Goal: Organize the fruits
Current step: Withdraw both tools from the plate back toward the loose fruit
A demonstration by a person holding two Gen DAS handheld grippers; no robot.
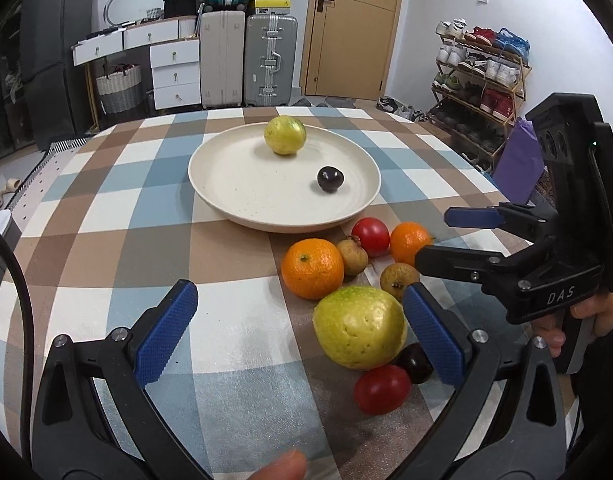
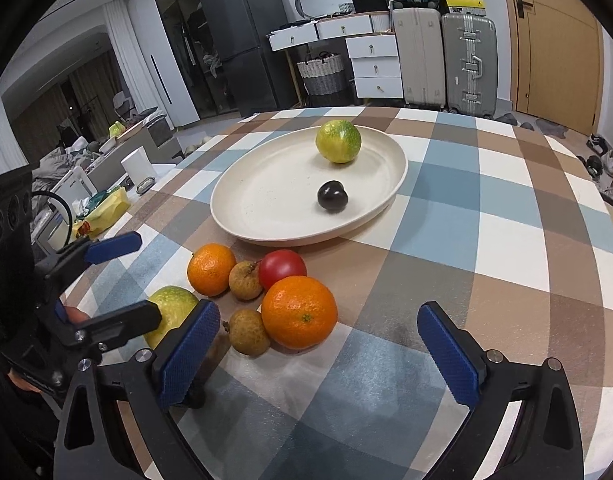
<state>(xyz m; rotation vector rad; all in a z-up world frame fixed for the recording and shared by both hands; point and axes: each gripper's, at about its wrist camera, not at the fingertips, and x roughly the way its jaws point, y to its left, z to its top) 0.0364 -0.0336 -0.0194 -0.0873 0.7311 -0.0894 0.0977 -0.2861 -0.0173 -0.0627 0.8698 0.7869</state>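
A cream plate (image 1: pixel 234 196) (image 2: pixel 266 216) holds a yellow-green fruit (image 1: pixel 285 135) (image 2: pixel 338 141) and a dark plum (image 1: pixel 330 179) (image 2: pixel 332 196). In front of it on the table lie two oranges (image 1: pixel 312 268) (image 1: pixel 409 241) (image 2: pixel 299 312) (image 2: pixel 211 269), a red tomato (image 1: pixel 370 237) (image 2: pixel 282 267), two brown longans (image 1: pixel 353 256) (image 2: pixel 249 332), a big yellow-green fruit (image 1: pixel 359 328) (image 2: pixel 172 309), another tomato (image 1: pixel 381 389) and a dark plum (image 1: pixel 417 362). My left gripper (image 1: pixel 302 332) is open, its right finger beside the big fruit. My right gripper (image 2: pixel 326 354) (image 1: pixel 442 236) is open and empty, just before the near orange.
The table has a checked cloth (image 1: pixel 106 216) (image 2: pixel 506 240). Suitcases (image 1: pixel 246 60), white drawers (image 1: pixel 174 68) and a door (image 1: pixel 350 28) stand behind it. A shoe rack (image 1: pixel 478 80) stands at the right. A fridge (image 2: pixel 234 40) is at the back left.
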